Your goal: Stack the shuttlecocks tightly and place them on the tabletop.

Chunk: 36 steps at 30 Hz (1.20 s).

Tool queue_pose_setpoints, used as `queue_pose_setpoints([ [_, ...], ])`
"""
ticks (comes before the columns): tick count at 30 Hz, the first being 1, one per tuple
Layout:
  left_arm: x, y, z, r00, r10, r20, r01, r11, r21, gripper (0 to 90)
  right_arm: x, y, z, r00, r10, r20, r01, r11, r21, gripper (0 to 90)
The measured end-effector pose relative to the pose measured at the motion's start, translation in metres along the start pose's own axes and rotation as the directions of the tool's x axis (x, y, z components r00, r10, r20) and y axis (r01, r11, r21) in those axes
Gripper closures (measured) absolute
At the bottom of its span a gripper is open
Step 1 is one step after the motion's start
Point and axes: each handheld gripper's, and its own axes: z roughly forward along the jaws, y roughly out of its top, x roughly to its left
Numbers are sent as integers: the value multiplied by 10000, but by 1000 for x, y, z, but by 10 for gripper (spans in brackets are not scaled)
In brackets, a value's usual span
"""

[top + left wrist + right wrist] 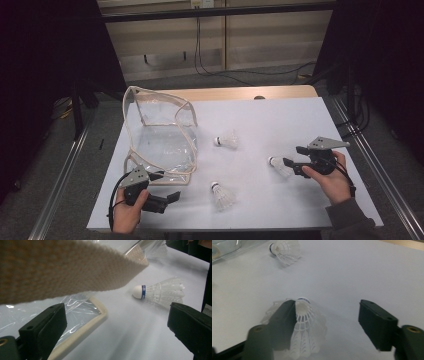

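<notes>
**Clear bag and three shuttlecocks on a white tabletop**

A transparent plastic bag [162, 137] with cream fabric edging stands open-mouthed on the left half of the tabletop [280, 112]; nothing can be made out inside it. In the left gripper view its woven strap [62, 270] crosses the top of the picture, and a cream-edged clear panel lies flat below it. The left tool [167, 197], held in the left hand [127, 210], lies just in front of the bag's near edge with its jaws standing apart and nothing between them. Three white feather shuttlecocks lie outside the bag: the far shuttlecock [227, 140] just right of the bag, the near shuttlecock [221, 195] toward the front edge, and the right shuttlecock [280, 166] at the right tool [295, 160]. The right tool, held in the right hand [330, 177], is open; in the right gripper view the right shuttlecock lies between the jaws against one of them, well clear of the other. A white sheet covers the tabletop, with bare wood showing at its far edge. Beyond lie grey floor, trailing black cables [240, 72] and a pale panelled wall [225, 35], with dark areas at both sides
</notes>
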Motion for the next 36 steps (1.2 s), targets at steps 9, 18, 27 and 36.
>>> queue_pose_setpoints([
  [9,0,0,0,10000,18,33,-18,10000,45,23,-3,-8,2,9988,477,107,-479,9986,211,137],
  [18,0,0,0,10000,19,26,-19,10000,26,23,-7,-14,-1,9989,422,194,-426,9989,215,116],
  [27,-1,0,1,10000,25,12,-25,10000,35,23,-7,-18,-5,9995,305,-60,-302,9989,357,259],
  [36,-1,0,1,10000,36,36,-36,10000,36,24,-9,-20,-11,9983,580,52,-582,9978,304,232],
])
